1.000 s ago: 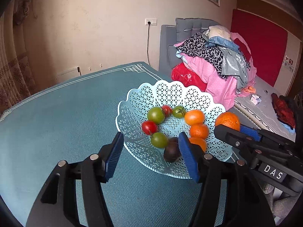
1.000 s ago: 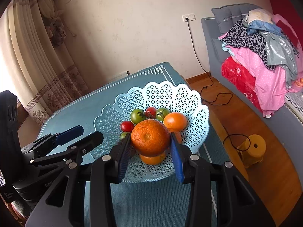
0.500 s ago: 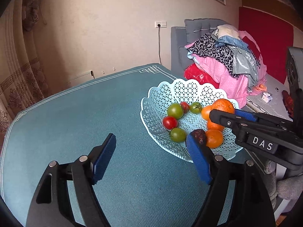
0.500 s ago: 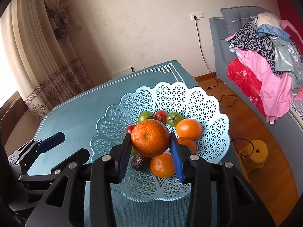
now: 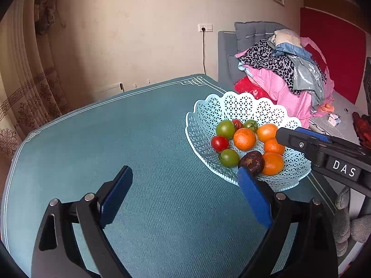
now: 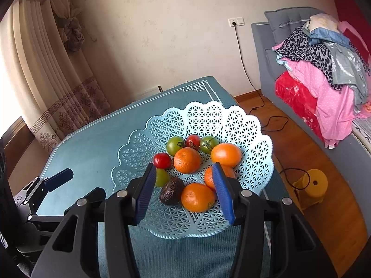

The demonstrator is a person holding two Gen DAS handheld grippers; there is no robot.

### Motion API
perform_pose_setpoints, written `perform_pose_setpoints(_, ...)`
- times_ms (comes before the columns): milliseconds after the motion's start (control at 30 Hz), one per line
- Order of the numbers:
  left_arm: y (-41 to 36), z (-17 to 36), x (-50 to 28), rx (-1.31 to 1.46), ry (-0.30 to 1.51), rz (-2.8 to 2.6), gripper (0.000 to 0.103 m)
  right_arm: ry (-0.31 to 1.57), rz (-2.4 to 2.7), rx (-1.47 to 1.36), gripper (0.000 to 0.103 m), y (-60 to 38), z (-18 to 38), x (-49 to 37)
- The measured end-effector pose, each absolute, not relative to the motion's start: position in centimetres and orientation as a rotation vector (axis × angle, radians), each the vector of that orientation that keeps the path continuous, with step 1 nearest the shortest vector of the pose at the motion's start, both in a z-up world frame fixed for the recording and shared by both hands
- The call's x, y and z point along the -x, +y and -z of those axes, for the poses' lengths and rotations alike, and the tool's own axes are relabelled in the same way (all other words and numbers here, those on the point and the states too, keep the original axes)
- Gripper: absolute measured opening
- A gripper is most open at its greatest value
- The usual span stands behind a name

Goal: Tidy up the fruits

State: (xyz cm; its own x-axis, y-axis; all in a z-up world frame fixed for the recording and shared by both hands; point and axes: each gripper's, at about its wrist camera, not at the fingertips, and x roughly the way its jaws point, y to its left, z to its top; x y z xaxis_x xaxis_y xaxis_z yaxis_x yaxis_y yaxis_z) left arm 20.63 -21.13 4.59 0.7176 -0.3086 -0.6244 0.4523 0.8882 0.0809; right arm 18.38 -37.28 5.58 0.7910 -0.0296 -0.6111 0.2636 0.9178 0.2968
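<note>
Right gripper opening, empty; avocado long axis seemingly tilted toward basket centre.

The left wrist camera looked forward and down along its fingers over the table, with the basket off to its right. The right wrist camera sat close above the basket, facing the far wall. Both views shared the basket, the table's far corner, the wall socket and the sofa.
</note>
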Motion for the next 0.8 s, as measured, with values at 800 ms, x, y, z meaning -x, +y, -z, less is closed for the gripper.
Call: perform_pose_setpoints(800,-20.4,-5.7,-17.2,-0.335,0.552,0.322,0.1,0.622,0.267,-0.319,0.093,-36.8,-6.0,-13.2)
